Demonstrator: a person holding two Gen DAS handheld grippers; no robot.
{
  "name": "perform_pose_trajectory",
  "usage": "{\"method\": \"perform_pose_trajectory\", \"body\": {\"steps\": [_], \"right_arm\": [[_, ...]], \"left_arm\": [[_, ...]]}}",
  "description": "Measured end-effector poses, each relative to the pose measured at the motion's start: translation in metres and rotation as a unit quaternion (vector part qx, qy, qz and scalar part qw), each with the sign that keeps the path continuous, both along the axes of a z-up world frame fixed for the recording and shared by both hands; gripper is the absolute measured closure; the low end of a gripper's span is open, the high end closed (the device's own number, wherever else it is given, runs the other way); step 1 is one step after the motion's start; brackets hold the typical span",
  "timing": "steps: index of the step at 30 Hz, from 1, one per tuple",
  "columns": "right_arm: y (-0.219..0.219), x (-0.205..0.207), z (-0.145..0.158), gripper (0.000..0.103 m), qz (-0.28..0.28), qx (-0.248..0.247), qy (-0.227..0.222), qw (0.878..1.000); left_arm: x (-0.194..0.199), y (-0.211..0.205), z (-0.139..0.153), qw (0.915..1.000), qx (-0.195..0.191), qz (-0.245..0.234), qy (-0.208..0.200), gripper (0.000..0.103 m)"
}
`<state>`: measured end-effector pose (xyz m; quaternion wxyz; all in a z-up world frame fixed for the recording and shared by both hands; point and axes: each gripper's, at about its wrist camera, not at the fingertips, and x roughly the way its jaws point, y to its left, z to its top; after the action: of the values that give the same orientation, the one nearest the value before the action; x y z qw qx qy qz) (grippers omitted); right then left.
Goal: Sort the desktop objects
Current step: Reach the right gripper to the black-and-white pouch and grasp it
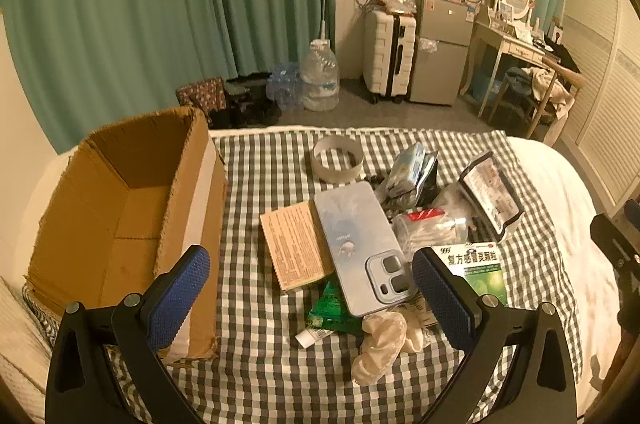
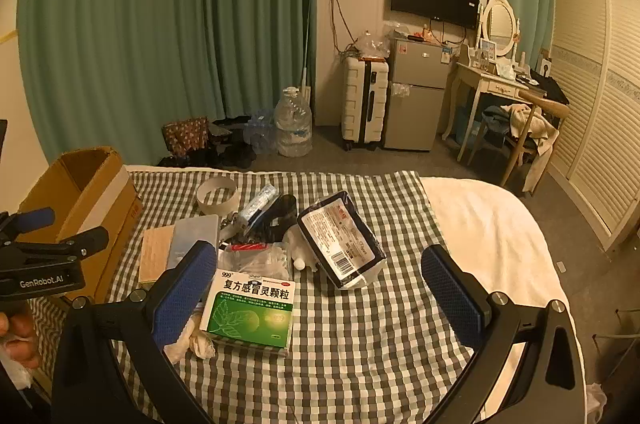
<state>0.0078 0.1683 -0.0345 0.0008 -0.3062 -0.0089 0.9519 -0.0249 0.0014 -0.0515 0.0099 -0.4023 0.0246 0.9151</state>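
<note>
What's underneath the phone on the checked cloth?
The phone lies across a tan box and a green packet, with a cream cloth at its lower end. Anything beneath its middle is covered.

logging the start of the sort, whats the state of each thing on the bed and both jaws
cardboard box: open, nothing seen inside
phone case: camera side up, overlapping tan box
tan box: flat
green medicine box: closed, flat
tape roll: lying flat
left gripper: jaws open, holding nothing
right gripper: jaws open, holding nothing
</note>
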Motion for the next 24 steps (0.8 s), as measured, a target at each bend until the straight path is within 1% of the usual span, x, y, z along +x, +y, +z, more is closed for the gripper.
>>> {"method": "perform_pose_trajectory", "body": {"steps": [5,8,12,18,24], "right_arm": [[0.005,-0.010,-0.009,0.000,-0.004,-0.006,-0.011,1.000],[0.010,-0.015,-0.013,0.000,-0.009,-0.010,-0.017,1.000],[0.015,-0.022,-0.019,0.000,-0.013,-0.014,-0.024,1.000],[0.026,-0.038,-0.031,0.000,-0.020,-0.022,-0.036,0.999],[0.042,-0.057,-0.047,0.000,-0.029,-0.025,-0.053,0.998]], "left_arm": [[-0.005,0.001,-0.010,0.9999,-0.007,-0.006,-0.012,0.000],[-0.007,-0.001,-0.008,0.9997,-0.022,-0.009,-0.010,0.000],[-0.016,-0.006,-0.009,0.9998,-0.011,-0.011,-0.012,0.000],[-0.041,0.006,-0.027,0.9983,-0.038,-0.022,-0.037,0.000],[-0.069,0.016,-0.052,0.9964,-0.030,-0.023,-0.076,0.000]]}}
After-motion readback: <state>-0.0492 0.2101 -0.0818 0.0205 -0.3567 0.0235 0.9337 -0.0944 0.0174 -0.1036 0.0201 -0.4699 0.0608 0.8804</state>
